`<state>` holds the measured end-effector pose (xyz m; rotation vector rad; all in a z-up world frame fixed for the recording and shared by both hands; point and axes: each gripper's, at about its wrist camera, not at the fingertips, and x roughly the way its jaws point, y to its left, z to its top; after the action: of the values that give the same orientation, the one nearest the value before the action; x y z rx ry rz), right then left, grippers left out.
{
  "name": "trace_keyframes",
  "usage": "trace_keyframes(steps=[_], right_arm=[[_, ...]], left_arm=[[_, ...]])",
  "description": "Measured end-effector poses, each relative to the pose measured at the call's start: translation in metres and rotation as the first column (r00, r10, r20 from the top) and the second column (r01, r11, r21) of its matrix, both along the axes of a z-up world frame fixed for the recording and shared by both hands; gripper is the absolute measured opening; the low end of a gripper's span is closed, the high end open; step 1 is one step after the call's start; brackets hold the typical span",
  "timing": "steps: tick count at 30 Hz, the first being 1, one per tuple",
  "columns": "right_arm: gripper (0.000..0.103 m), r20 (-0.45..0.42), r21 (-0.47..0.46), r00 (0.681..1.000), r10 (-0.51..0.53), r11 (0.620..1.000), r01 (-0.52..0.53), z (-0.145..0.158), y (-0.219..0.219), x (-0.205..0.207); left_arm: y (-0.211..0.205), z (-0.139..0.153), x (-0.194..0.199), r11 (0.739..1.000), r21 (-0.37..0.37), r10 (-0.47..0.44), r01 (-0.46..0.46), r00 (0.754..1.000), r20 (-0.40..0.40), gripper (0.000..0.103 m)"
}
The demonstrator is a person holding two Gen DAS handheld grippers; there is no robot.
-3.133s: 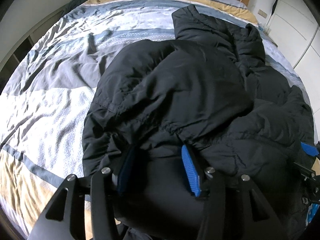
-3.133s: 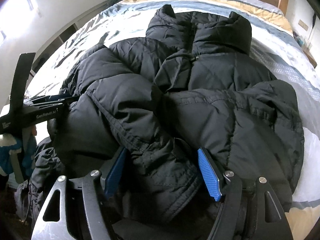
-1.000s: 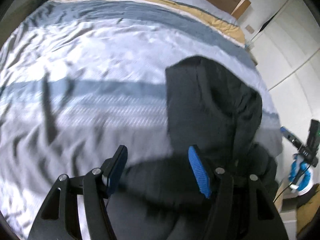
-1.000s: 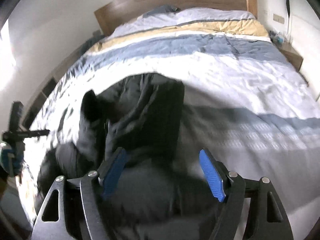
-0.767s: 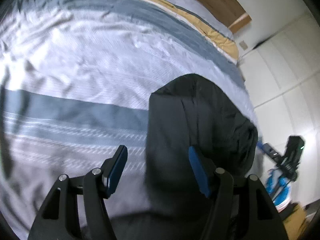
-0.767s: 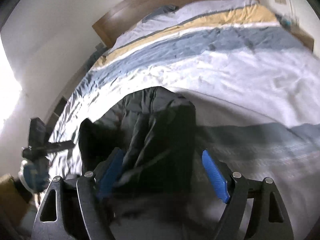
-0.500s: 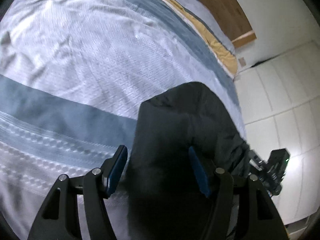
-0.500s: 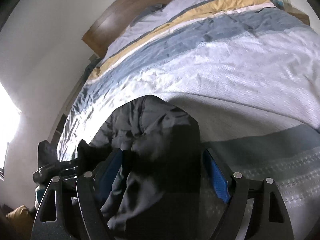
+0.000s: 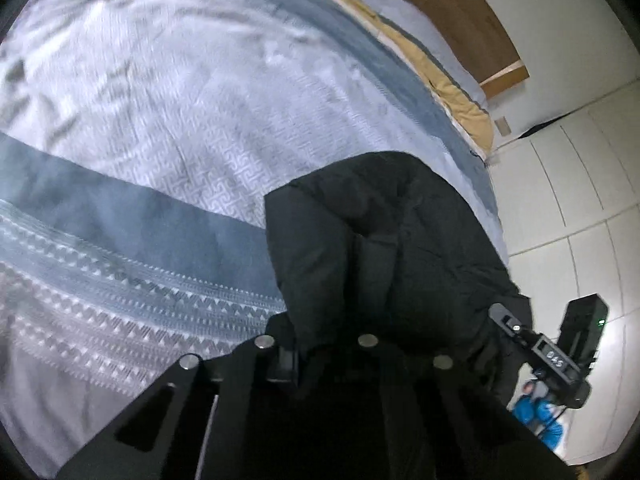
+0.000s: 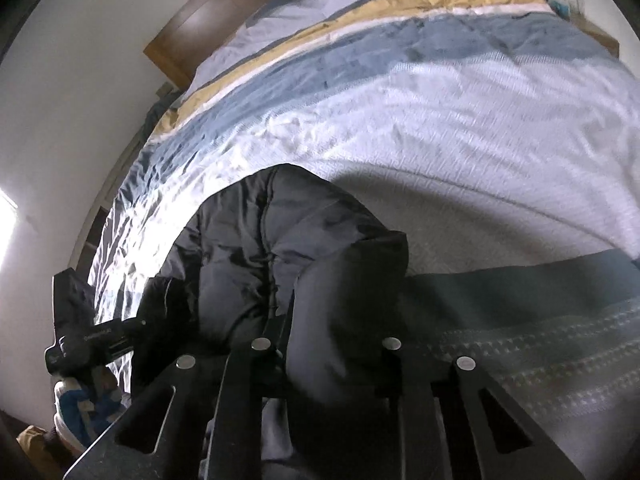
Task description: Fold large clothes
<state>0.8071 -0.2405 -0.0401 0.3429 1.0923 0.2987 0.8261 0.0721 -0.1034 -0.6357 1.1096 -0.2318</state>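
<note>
A black puffer jacket (image 9: 384, 240) hangs lifted above the bed, bunched between both grippers. My left gripper (image 9: 326, 344) is shut on the jacket's fabric; its pads are buried in the cloth. In the right wrist view the same jacket (image 10: 280, 248) drapes over my right gripper (image 10: 328, 344), which is also shut on it, pads hidden. The right gripper also shows at the right edge of the left wrist view (image 9: 556, 360), and the left gripper at the left edge of the right wrist view (image 10: 92, 336).
The bed's striped duvet (image 9: 160, 128) in white, blue, grey and yellow spreads below, also in the right wrist view (image 10: 460, 112). A wooden headboard (image 9: 460, 12) stands at the far end. White wardrobe doors (image 9: 580, 200) are on the right.
Both grippers have closed on the jacket; the blue pads, visible half a second ago, are now covered by fabric. The jacket has risen off the bed and both views tilted further.
</note>
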Motion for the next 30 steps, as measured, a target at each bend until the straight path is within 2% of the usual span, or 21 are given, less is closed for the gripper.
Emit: trace_keyframes(steps=[9,17,23,30], right_arm=[[0.018,0.072,-0.038,0.992,0.106,0.994,-0.103,0.067,0.004,-0.064],[0.019,0.102,-0.022,0.989,0.104,0.994,-0.103,0.102,0.003,-0.141],[0.021,0.132,-0.037,0.986,0.098,0.995,-0.094,0.114,0.013,-0.190],[0.028,0.128,-0.066,0.988,0.091,0.994,-0.083,0.101,0.014,-0.232]], left_arm=[[0.008,0.070,-0.071,1.000,-0.007,-0.007,0.008,0.993,0.118,0.008],[0.020,0.107,-0.152,1.000,0.015,-0.029,0.027,0.991,0.127,0.008],[0.026,0.115,-0.204,0.999,0.017,-0.040,0.038,0.989,0.140,0.008],[0.029,0.100,-0.252,0.999,0.003,-0.047,0.047,0.990,0.136,0.008]])
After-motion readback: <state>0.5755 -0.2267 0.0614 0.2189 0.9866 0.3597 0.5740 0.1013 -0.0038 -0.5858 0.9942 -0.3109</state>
